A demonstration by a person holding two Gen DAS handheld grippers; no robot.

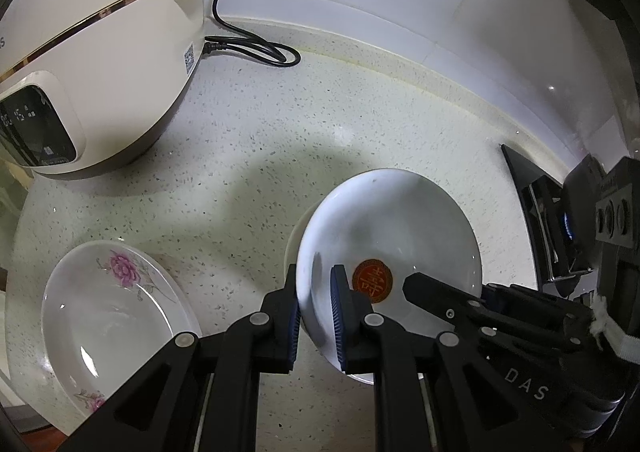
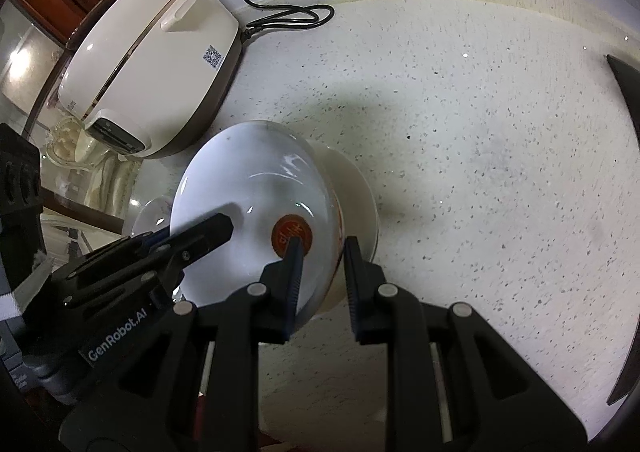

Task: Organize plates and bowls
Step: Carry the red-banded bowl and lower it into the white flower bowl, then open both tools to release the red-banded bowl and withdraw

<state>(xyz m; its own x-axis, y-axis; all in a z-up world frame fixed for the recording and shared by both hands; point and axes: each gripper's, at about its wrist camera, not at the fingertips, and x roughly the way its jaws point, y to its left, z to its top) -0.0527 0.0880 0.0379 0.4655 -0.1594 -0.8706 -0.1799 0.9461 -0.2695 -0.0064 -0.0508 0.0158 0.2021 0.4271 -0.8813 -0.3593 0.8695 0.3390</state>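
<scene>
Black jaws of the left gripper (image 1: 316, 292) clamp the left rim of a white bowl (image 1: 400, 223) with a red emblem, tilted above a cream plate (image 2: 360, 187) on the speckled counter (image 2: 480, 131). Opposite, the right gripper (image 2: 322, 252) pinches the bowl's right rim. Left of them lie a flowered plate (image 1: 104, 304) and a rice cooker (image 1: 100, 51).

The white bowl with a red round emblem (image 1: 400, 236) sits tilted over a cream plate (image 2: 360, 191) mid-counter. The flower-painted white plate (image 1: 108, 304) lies left of it near the speckled stone counter's (image 1: 260, 139) front edge; the cream rice cooker (image 1: 104, 51) stands at the back-left corner.
</scene>
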